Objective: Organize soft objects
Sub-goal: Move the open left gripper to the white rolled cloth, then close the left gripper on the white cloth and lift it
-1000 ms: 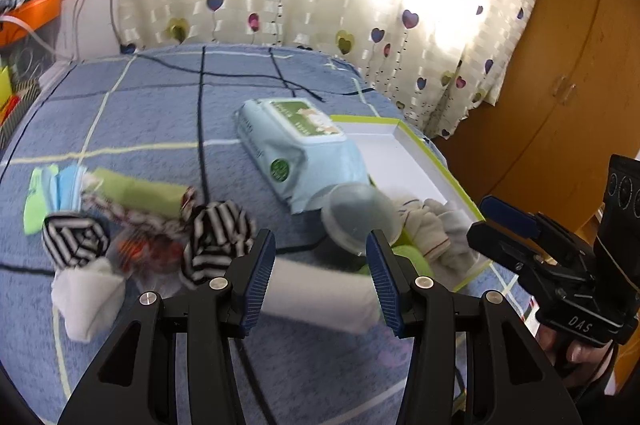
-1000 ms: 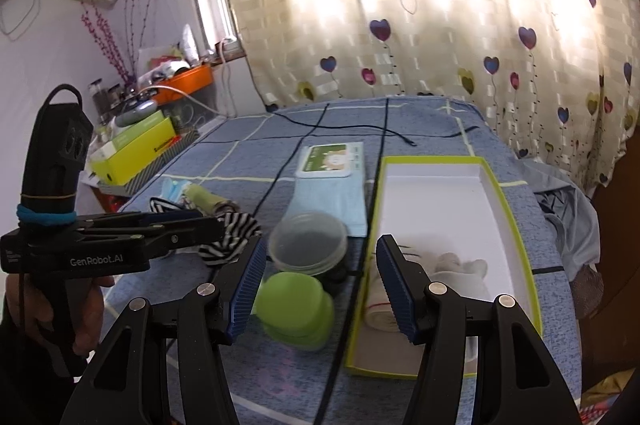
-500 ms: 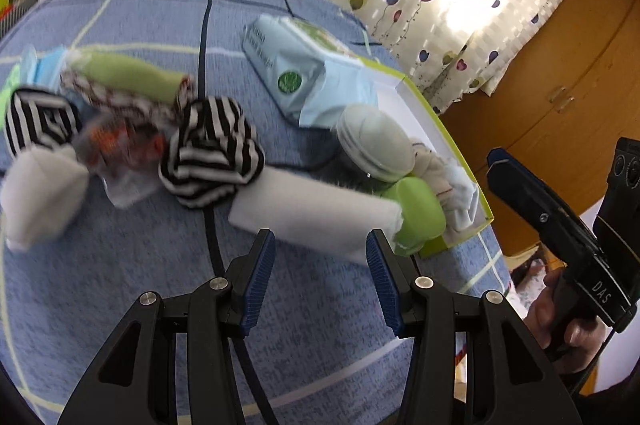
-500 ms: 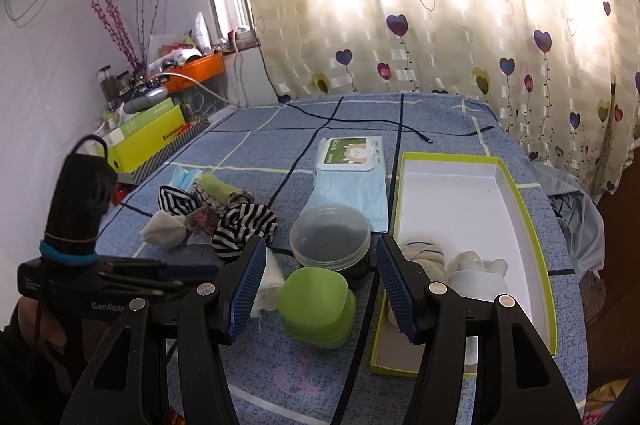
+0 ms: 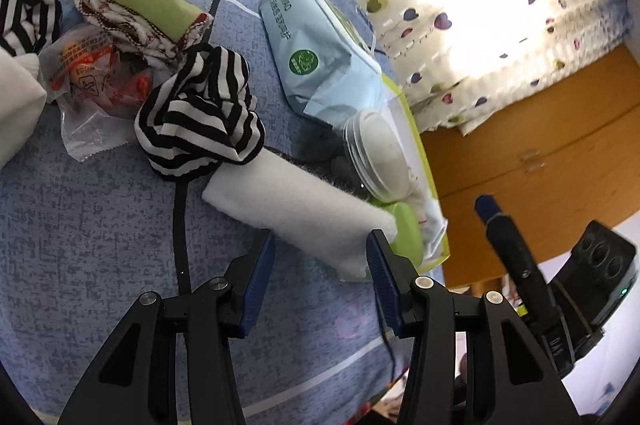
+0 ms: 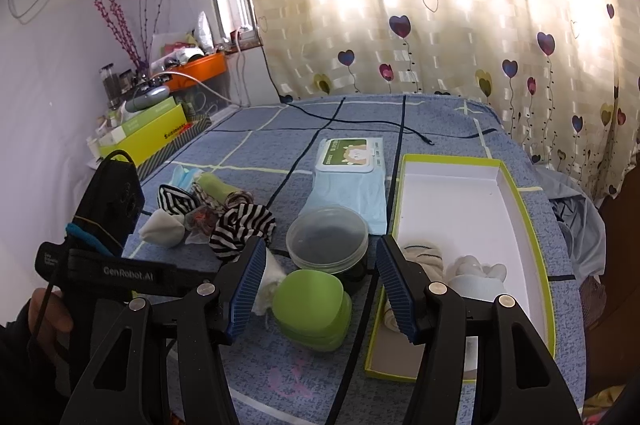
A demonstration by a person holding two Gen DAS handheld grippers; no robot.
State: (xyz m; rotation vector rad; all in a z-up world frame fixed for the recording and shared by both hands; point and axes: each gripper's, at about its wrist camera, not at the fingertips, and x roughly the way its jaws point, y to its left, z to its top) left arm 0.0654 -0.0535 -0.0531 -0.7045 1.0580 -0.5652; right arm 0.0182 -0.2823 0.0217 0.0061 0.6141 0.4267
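A folded white cloth [image 5: 296, 201] lies on the blue bedspread, its near edge level with the tips of my open left gripper [image 5: 320, 249]. Beside it lie a black-and-white striped roll [image 5: 200, 121], a green and red-patterned roll [image 5: 140, 1] and another striped roll [image 5: 24, 13]. The green-rimmed white box [image 6: 460, 221] holds rolled socks [image 6: 424, 261] at its near end. My right gripper [image 6: 320, 285] is open and empty above a green lid [image 6: 312, 301]. The left gripper body [image 6: 108, 265] shows at the left in the right wrist view.
A wet-wipes pack [image 6: 352, 173], a clear round tub [image 6: 328, 241] and a plastic snack wrapper [image 5: 88, 73] lie among the cloths. A black cable [image 6: 360, 123] crosses the bed. A curtain hangs behind; a cluttered shelf [image 6: 160, 121] stands left, a wooden wardrobe [image 5: 540, 145] right.
My left gripper has tilted down and closed in on the white cloth, which now reaches its fingertips. My right gripper has drawn back and risen slightly.
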